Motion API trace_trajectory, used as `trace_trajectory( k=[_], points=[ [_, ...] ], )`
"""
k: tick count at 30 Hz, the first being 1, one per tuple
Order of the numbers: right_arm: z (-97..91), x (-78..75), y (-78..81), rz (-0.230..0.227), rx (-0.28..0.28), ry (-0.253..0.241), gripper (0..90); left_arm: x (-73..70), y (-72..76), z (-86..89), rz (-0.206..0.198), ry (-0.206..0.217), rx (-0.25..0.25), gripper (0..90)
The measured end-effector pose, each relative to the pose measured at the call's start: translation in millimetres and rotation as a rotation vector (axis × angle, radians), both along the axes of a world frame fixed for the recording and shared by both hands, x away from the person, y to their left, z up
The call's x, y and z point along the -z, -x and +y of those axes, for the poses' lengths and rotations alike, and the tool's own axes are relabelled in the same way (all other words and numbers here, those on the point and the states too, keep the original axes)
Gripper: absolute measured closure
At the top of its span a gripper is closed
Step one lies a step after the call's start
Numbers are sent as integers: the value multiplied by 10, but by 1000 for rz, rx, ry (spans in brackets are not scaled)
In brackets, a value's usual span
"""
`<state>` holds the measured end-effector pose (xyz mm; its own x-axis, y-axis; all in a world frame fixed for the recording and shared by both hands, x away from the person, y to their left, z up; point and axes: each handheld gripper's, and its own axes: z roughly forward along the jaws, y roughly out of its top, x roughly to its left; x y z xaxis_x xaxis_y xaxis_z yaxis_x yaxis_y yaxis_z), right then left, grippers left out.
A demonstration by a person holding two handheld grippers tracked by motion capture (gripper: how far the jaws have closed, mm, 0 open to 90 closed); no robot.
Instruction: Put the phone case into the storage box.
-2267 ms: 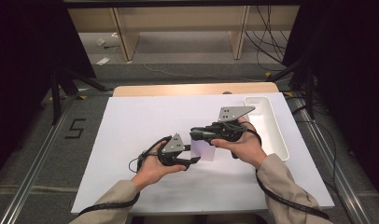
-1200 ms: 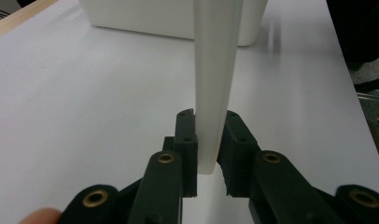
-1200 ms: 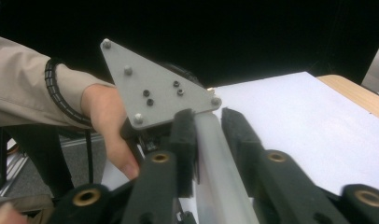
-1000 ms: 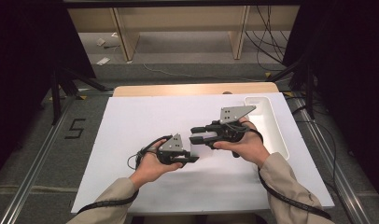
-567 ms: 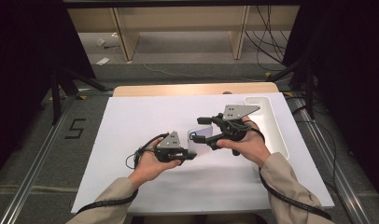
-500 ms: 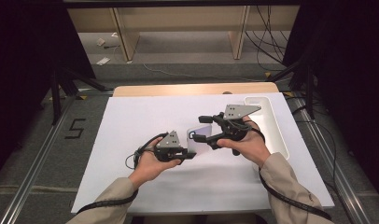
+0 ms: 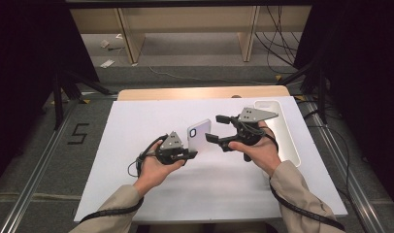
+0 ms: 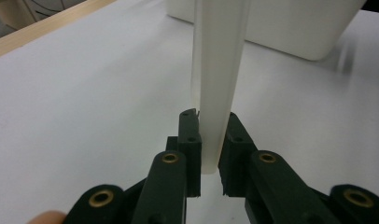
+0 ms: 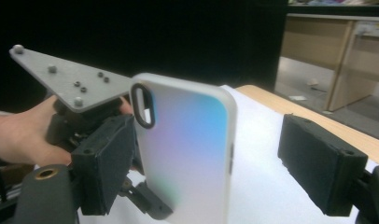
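A phone in a frosted white case [image 7: 199, 136] stands on end above the white board. My left gripper [image 7: 188, 154] is shut on its lower edge; in the left gripper view both pads press the case [image 8: 219, 70] edge-on. My right gripper [image 7: 213, 128] is open just right of the phone. Its jaws have just been opening. In the right gripper view the phone's back [image 9: 187, 149], with its camera cut-out, stands between the spread jaws, and neither pad presses on it. My left gripper's grey plate [image 9: 71, 79] and hand show behind it.
A long white tray [image 7: 277, 131] lies at the board's right side, just behind my right hand. The white board [image 7: 151, 121] covers a wooden table whose far edge [image 7: 200, 92] shows. Cables trail from both grippers.
The right gripper's jaws have spread apart and let go of the phone. The left gripper has tipped the phone up on end and keeps hold of it.
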<state>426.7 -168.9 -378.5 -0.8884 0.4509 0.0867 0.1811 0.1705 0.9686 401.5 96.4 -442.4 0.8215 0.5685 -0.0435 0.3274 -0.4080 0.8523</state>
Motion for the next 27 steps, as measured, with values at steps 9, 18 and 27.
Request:
trace_trajectory(
  k=[9, 18, 27],
  points=[
    [-5, 85, 8, 2, 112, -3, 162, 6, -14, 33, 19, -3, -75, 805],
    [27, 133, 31, 0, 166, 0, 132, 6, -33, 64, 39, 2, -123, 805],
    [75, 153, 46, -7, 204, -8, 94, 15, -37, 20, 58, 6, -128, 805]
  ],
)
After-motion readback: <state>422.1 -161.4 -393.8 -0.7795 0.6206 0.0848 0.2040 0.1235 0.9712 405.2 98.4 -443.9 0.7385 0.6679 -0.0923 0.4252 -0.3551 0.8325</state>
